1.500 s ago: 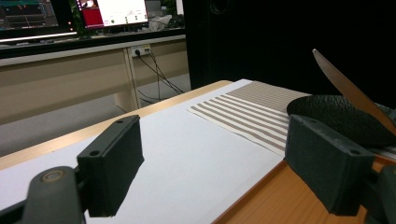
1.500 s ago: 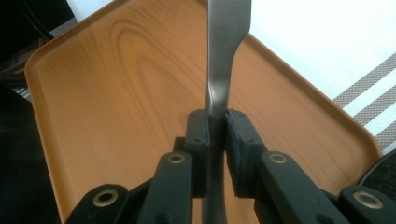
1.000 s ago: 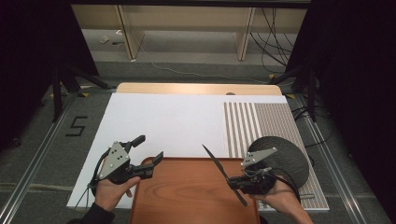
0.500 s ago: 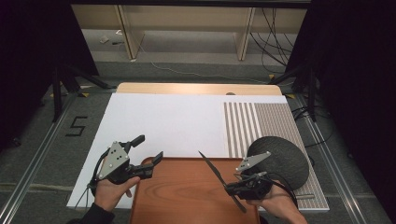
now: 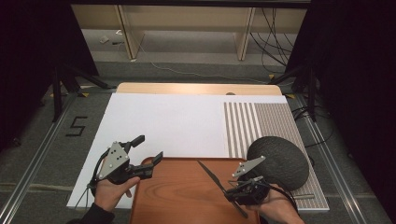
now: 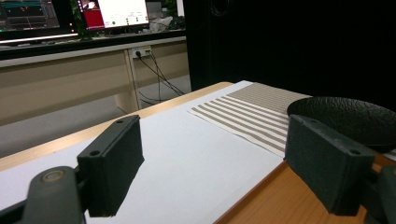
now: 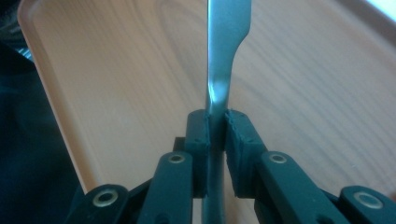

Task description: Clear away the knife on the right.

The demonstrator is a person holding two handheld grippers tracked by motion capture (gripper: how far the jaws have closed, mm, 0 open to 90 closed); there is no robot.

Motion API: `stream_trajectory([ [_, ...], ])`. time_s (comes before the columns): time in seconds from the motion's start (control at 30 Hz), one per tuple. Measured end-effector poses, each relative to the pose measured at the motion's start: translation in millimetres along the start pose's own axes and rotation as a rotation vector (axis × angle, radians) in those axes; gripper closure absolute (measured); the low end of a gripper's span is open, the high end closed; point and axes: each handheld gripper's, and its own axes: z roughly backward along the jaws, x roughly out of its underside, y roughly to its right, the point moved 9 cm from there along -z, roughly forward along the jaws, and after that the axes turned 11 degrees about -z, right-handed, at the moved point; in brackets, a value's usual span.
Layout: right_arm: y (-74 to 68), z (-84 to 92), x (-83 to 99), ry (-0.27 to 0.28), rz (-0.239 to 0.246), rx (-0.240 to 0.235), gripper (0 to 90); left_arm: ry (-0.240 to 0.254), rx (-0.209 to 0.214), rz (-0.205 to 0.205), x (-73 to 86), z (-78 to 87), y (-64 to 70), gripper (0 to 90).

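My right gripper (image 5: 233,192) is shut on a metal knife (image 5: 211,174), gripping it by the handle over the near right part of the wooden tray (image 5: 177,198). The blade points away and to the left, above the tray. In the right gripper view the pads (image 7: 198,135) clamp the knife (image 7: 225,42) above the tray (image 7: 116,93). My left gripper (image 5: 149,148) is open and holds nothing at the tray's far left corner. Seen from the left gripper view, its jaws stand wide apart over the white sheet (image 6: 187,158) and the tray's edge (image 6: 280,200).
A dark round bowl, upside down (image 5: 280,161) (image 6: 345,116), lies on the striped placemat (image 5: 261,121) just right of the tray. The white sheet (image 5: 168,126) covers the table's left and middle. Shelving and cables lie beyond the far edge.
My right gripper has drawn back a little toward the near edge, taking the knife with it. The left gripper has stayed where it was.
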Motion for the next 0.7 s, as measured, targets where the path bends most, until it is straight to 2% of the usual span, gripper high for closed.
stream_trajectory([
  [0.23, -0.1, -4.0, 6.2, -0.046, -0.008, -0.010, 80.5, -0.001, -0.001, -0.001, 0.4, 0.1, -0.7, 18.9],
  [0.53, -3.2, -7.9, 10.2, -0.072, -0.009, -0.016, 80.4, -0.005, 0.001, -0.003, 1.1, 0.0, -0.1, 18.9],
  [0.7, -4.6, -11.9, 15.4, -0.114, 0.003, -0.019, 80.4, -0.009, 0.005, -0.004, 2.1, -0.9, 0.6, 18.9],
])
